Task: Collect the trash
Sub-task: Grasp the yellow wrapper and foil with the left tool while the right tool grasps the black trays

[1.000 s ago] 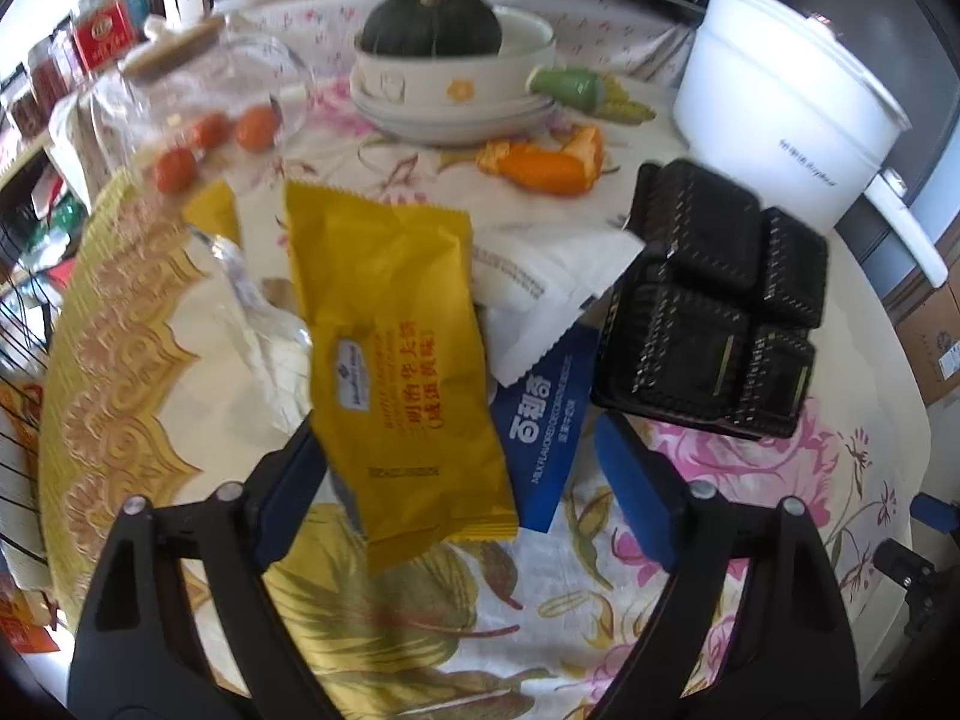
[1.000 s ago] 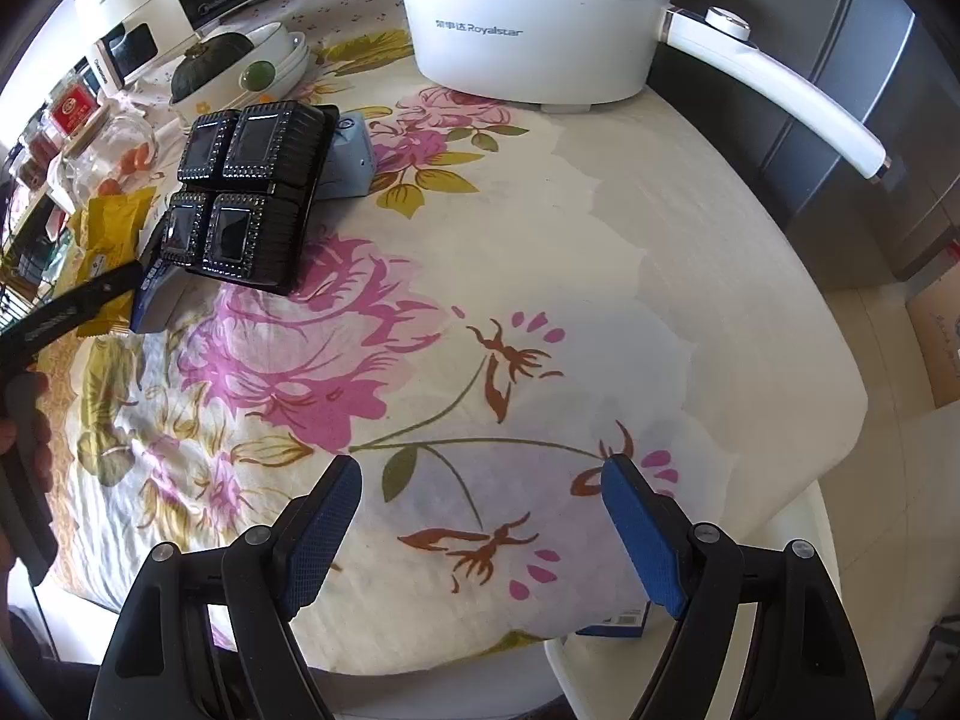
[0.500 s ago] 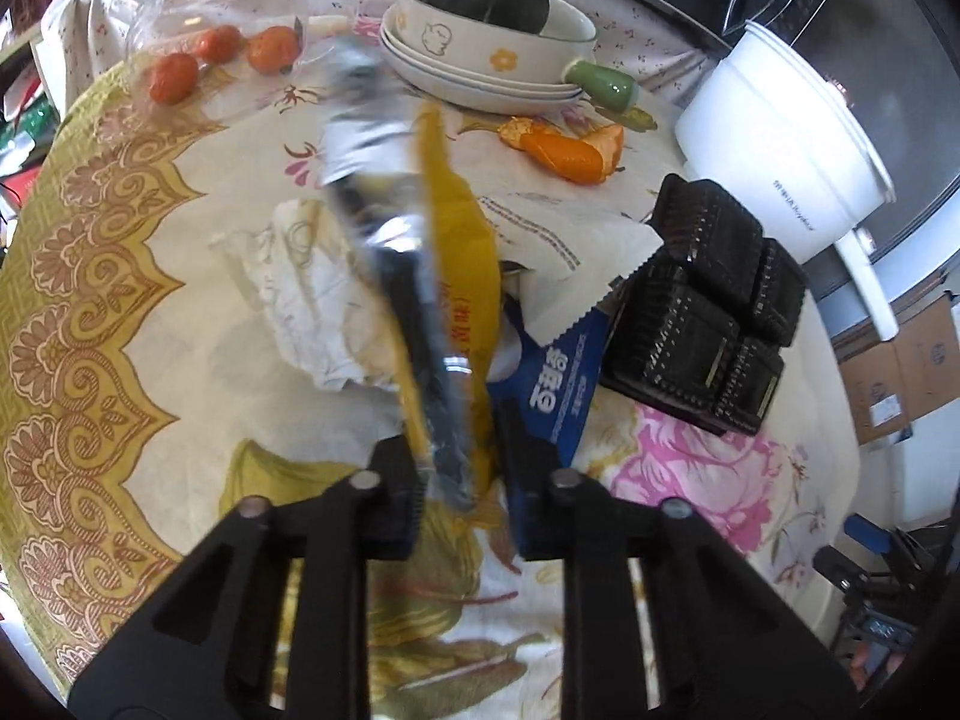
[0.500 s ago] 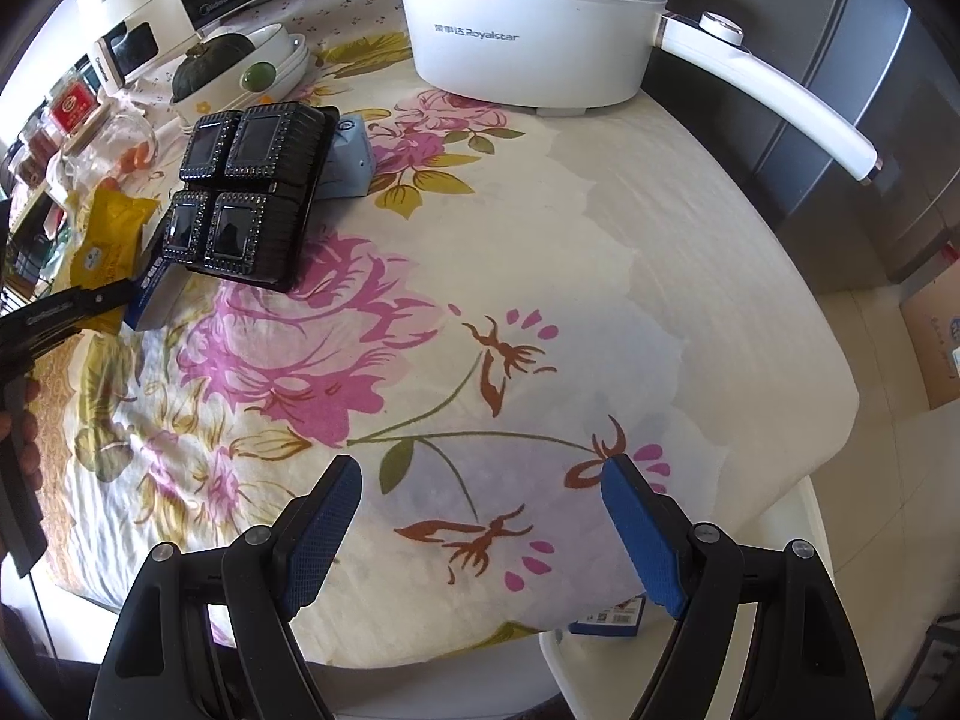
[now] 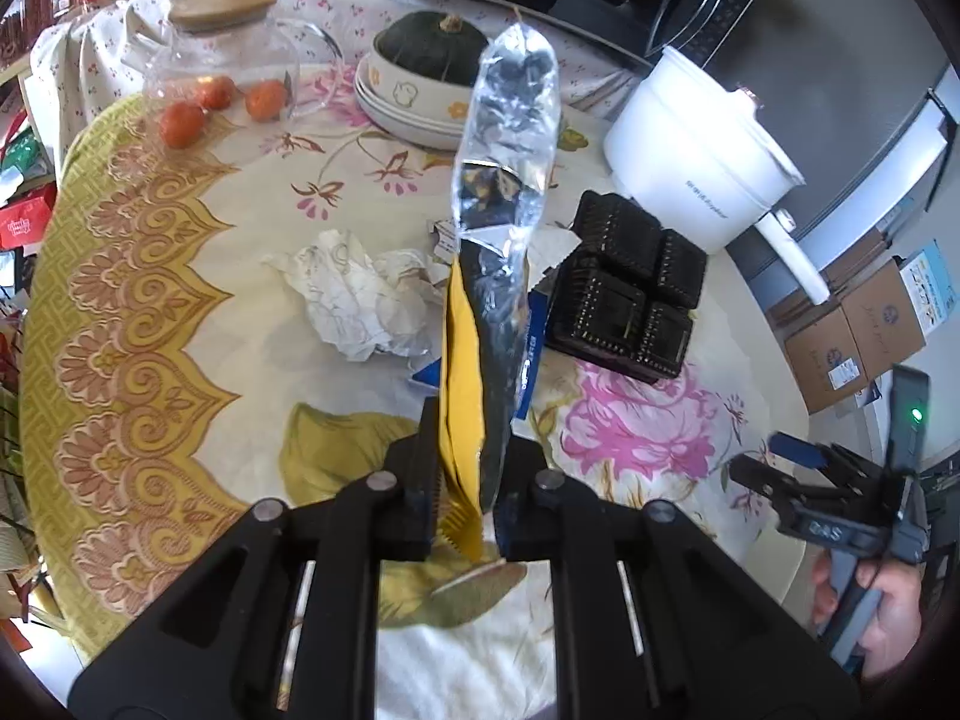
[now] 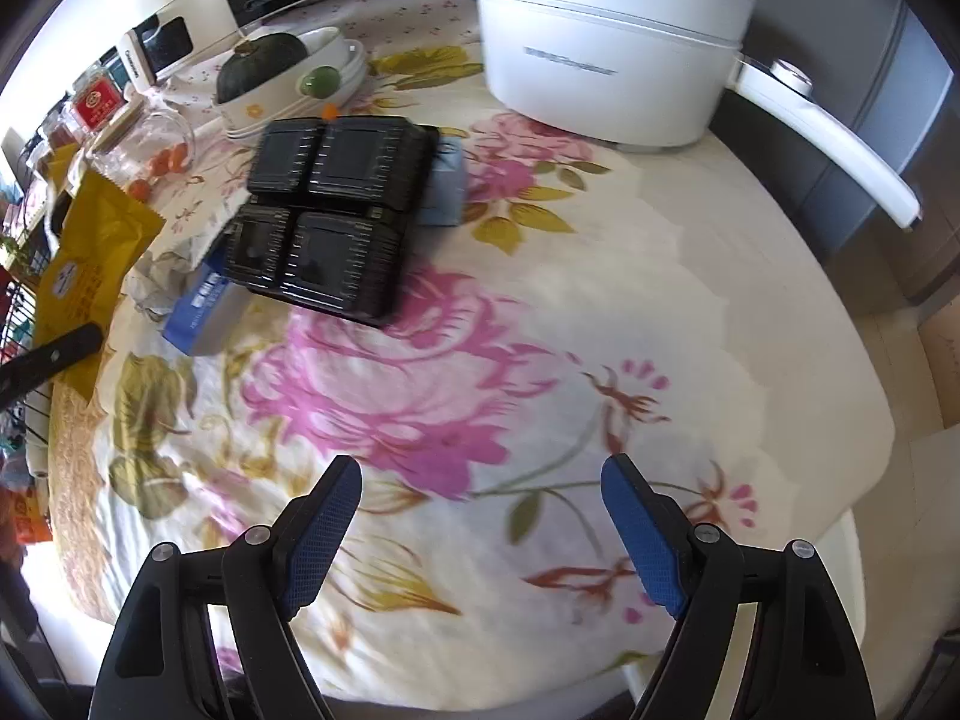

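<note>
Left gripper (image 5: pixel 471 495) is clenched on the bottom edge of a yellow foil snack wrapper (image 5: pixel 459 372) with a silver inside; the wrapper stands edge-on up from the jaws, clear of the floral tablecloth (image 5: pixel 180 324). In the right wrist view the same wrapper shows its flat yellow face at the far left.

Right gripper (image 6: pixel 480 531) is released, jaws wide, nothing between them, hovering over a bare pink-flower patch of cloth, well apart from the trash.

Step in hand, as I judge it: carry the wrapper off to wherever trash goes. No bin is visible in either view.

To do it well:
- Grip is only on the crimped end, thin foil, likely slippery. Keep the squeeze firm and avoid fast swings or the wrapper may slide out.
- The long free end flops; keep it clear of the glass jar with a wooden lid (image 5: pixel 225 54) and the white electric pot (image 5: pixel 696 150).
- Lift straight before travelling sideways so the tail does not drag the crumpled white paper (image 5: pixel 354 300) or the blue sachet (image 6: pixel 204 315) along.

Left on the table: the crumpled paper, the blue sachet, a black four-cell plastic tray (image 6: pixel 336 210). The right gripper is nearest the tray, a sensible next pick, though it is wide and may need an edge grab.
</note>
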`<action>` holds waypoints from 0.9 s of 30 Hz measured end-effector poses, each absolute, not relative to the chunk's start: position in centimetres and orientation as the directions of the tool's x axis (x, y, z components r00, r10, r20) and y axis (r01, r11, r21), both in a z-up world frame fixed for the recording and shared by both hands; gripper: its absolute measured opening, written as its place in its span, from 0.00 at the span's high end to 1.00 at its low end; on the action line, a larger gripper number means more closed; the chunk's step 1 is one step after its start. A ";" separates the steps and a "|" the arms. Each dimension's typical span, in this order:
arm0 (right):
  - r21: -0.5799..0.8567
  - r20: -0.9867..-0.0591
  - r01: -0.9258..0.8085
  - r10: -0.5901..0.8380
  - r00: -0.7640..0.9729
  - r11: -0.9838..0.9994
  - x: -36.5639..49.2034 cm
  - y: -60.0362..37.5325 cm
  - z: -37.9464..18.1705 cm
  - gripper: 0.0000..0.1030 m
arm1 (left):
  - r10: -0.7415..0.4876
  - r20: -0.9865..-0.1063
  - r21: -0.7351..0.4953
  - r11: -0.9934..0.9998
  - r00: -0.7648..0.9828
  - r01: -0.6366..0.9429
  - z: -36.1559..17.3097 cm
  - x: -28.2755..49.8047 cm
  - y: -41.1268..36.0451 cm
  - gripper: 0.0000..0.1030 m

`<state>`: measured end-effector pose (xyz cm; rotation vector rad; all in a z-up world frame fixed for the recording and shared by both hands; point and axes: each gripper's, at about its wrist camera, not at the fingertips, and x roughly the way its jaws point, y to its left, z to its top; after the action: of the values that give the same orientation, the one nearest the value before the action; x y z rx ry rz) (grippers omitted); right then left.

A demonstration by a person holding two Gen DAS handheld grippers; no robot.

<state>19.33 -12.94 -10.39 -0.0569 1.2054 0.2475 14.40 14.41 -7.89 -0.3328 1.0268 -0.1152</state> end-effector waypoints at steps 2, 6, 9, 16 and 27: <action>0.102 -0.922 -0.223 0.177 0.346 0.970 19.5 -11.9 -10.2 0.19 | -0.253 -0.809 -0.335 0.940 0.531 -0.062 -7.2 13.5 15.0 0.85; 0.182 -0.884 -0.181 0.242 0.401 0.966 20.2 -10.2 -9.2 0.11 | -0.262 -0.796 -0.358 0.931 0.546 -0.074 -6.3 13.2 16.2 0.85; 0.239 -0.854 -0.170 0.290 0.431 0.956 21.2 -8.6 -8.7 0.00 | -0.266 -0.791 -0.365 0.928 0.551 -0.077 -6.1 12.9 16.6 0.85; 0.231 -0.852 -0.096 0.249 0.460 0.968 24.3 -6.0 -9.4 0.00 | -0.284 -0.778 -0.398 0.913 0.560 -0.089 -5.9 12.3 18.3 0.85; 0.298 -0.855 0.011 0.262 0.447 0.954 26.7 -8.4 -12.0 0.21 | -0.311 -0.756 -0.447 0.888 0.576 -0.106 -5.6 12.3 19.8 0.85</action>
<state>26.69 -8.42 -12.01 0.2774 1.0999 0.1577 12.25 19.82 -5.61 -0.4805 0.9586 -0.1253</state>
